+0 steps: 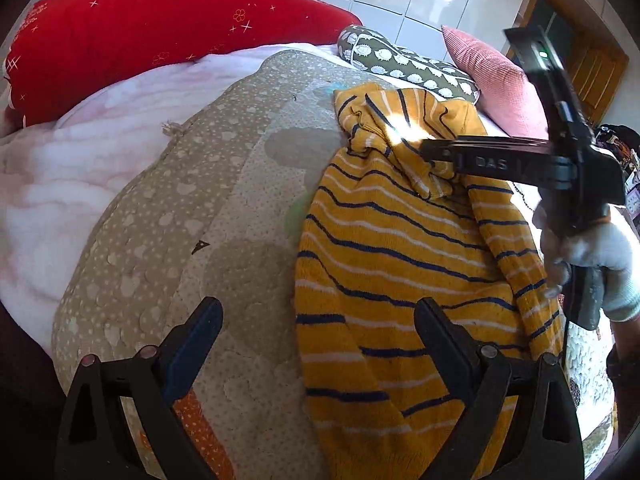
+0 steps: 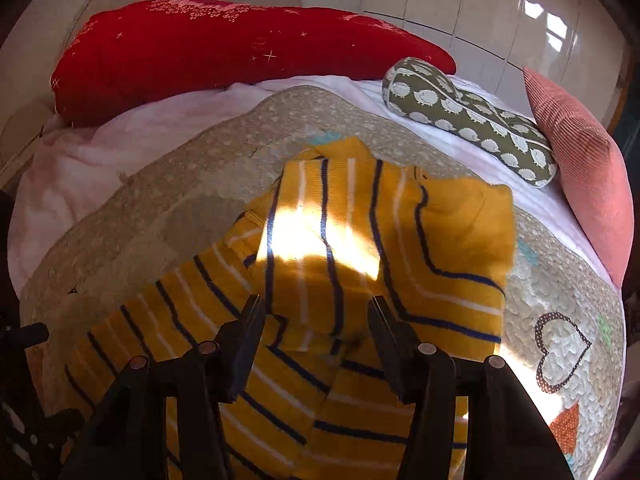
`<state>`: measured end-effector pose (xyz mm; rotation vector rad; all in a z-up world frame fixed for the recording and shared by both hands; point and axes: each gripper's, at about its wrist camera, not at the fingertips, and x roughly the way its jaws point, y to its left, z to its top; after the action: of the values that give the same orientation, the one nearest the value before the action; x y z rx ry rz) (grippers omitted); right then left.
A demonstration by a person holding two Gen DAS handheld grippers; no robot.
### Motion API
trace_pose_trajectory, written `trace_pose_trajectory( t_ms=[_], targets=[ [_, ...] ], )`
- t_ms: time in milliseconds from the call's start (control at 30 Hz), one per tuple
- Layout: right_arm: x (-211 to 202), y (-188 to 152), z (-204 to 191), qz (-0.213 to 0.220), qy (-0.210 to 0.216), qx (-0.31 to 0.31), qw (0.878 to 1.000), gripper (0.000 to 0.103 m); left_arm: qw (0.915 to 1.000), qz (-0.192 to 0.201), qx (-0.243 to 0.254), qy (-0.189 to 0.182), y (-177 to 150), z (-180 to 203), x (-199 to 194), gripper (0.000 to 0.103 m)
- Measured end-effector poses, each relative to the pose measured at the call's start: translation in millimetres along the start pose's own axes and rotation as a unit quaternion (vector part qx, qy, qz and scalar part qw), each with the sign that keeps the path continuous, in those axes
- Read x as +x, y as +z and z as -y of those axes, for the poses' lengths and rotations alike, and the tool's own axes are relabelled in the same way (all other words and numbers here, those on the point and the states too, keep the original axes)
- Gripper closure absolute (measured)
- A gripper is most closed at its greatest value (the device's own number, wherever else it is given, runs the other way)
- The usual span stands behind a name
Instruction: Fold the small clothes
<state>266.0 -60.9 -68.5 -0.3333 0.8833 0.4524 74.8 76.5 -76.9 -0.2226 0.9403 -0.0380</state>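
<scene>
A small yellow sweater (image 1: pixel 400 248) with navy and white stripes lies on the beige quilt (image 1: pixel 208 200), bunched at its far end. My left gripper (image 1: pixel 318 316) hovers open over its near left edge, one finger above the quilt and the other above the knit. My right gripper (image 1: pixel 428 151), held by a gloved hand (image 1: pixel 600 268), reaches in from the right over the crumpled top. In the right wrist view the right gripper (image 2: pixel 316 308) is open just above the sweater (image 2: pixel 360 240), where a sleeve part is folded over the body. Nothing is pinched between its pads.
A red pillow (image 1: pixel 160 36) lies along the far side of the bed. A green hedgehog-print bolster (image 2: pixel 472 120) and a pink cushion (image 2: pixel 580 168) sit at the far right. A pink blanket (image 1: pixel 60 184) lies left of the quilt, and a white panelled wall stands behind.
</scene>
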Motion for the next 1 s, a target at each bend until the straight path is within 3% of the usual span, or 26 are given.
trace_pose_trajectory(
  t_ms=[67,100,133,200,300,367,467,533,600,667,733,800,833,1000],
  targets=[
    [24,7,-7,-0.024,-0.03,-0.005,0.999,0.051,1.0,0.0,0.001,-0.001,-1,0,0,0.007],
    [35,8,-5,-0.044,-0.029,0.001,0.999,0.093,1.0,-0.001,0.002,-0.001,-1,0,-1,0.007],
    [40,9,1,-0.059,-0.025,0.017,0.998,0.098,1.0,-0.001,0.003,-0.002,-1,-1,-2,0.007],
    [28,7,21,-0.044,-0.015,0.053,0.998,0.099,1.0,0.003,0.004,-0.005,-1,-1,-5,0.007],
    [-13,2,68,-0.002,-0.053,0.117,0.992,0.099,1.0,0.008,0.003,-0.006,-1,-3,-9,0.007],
    [-43,-8,112,0.015,-0.096,0.169,0.981,0.099,0.9999,0.009,0.0,-0.008,-1,-2,-11,0.007],
    [-82,-39,185,0.015,-0.176,0.243,0.954,0.1,0.9999,0.012,0.005,-0.006,-3,1,-14,0.007],
    [-98,-67,230,-0.004,-0.259,0.279,0.925,0.1,0.9999,0.01,0.006,-0.003,-4,3,-15,0.007],
    [-101,-99,268,-0.056,-0.322,0.314,0.892,0.099,1.0,0.007,0.006,-0.003,-5,5,-15,0.007],
    [-112,-130,286,-0.064,-0.305,0.354,0.882,0.099,0.9999,0.006,0.008,-0.004,-8,7,-16,0.007],
    [-127,-152,281,-0.045,-0.253,0.371,0.892,0.093,0.9998,0.004,0.017,0.003,-11,11,-16,0.007],
    [-140,-169,259,-0.031,-0.209,0.363,0.908,0.052,0.9998,0.002,0.022,0.004,-13,14,-17,0.007],
    [-147,-180,243,-0.023,-0.183,0.36,0.915,0.046,0.9997,0.001,0.023,0.004,-14,14,-17,0.007],
    [-154,-231,150,-0.041,-0.08,0.343,0.935,0.044,0.9996,-0.004,0.026,0.004,-20,19,-20,0.007]
  ],
)
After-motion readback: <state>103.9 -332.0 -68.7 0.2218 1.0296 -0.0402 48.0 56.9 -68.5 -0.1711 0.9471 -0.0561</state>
